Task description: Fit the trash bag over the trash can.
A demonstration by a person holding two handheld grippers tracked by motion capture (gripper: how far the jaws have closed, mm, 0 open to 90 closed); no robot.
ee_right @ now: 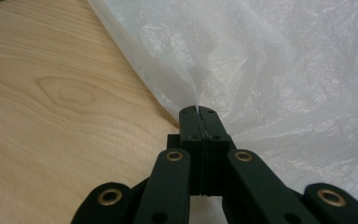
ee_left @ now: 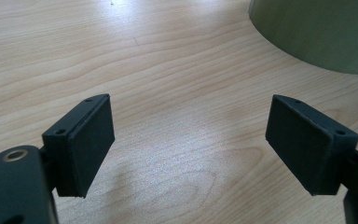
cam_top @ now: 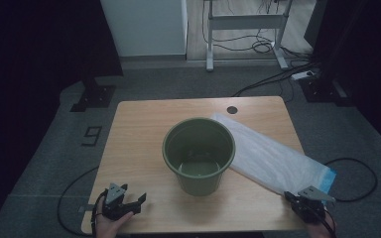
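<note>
Two tongs in play: right tongs (ee_right: 199,110) are clamped shut on the near edge of the white plastic bag (cam_top: 273,158), film pinched between the pads and lifting off the wood in a tented fold. Bag lies flat otherwise, running diagonally from far-centre to the near-right corner of the surface (cam_top: 139,148), its near end over a blue patch at the surface's right edge. Left tongs (ee_left: 189,144) sit apart, nothing between the pads, hovering low over bare wood at the near-left corner, with the pot wall just ahead to the right. Green plastic pot (cam_top: 199,154) stands upright mid-surface, empty inside, its right rim just beside the bag's long edge; touching or not, can't tell. Progress read: looks like lining the pot with the bag. Done: grip on the bag. Left: lift it clear, open the mouth (probably needs the left tongs on the opposite layer), drop it into the pot, fold over the rim. Early stage.
</note>
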